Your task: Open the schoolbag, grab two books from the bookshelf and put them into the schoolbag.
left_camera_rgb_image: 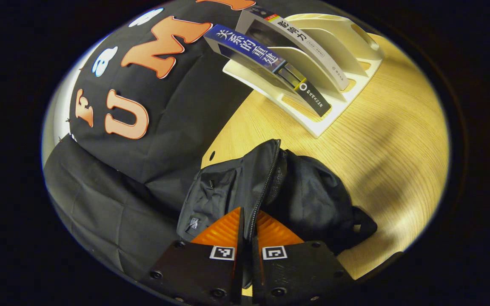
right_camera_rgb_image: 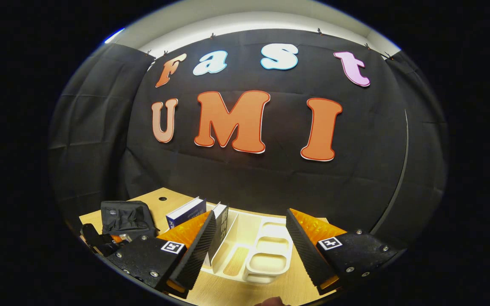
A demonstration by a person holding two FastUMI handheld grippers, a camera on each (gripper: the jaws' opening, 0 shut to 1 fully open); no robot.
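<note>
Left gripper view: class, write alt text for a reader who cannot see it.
The left gripper is closed on the zipper edge of a black fabric schoolbag lying on a light wooden table. Behind, a white plastic bookshelf holds a blue-spined book and a grey-spined book.

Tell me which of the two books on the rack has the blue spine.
The blue-spined book stands in the white rack slot nearer the schoolbag; the grey-spined book stands behind it.
</note>
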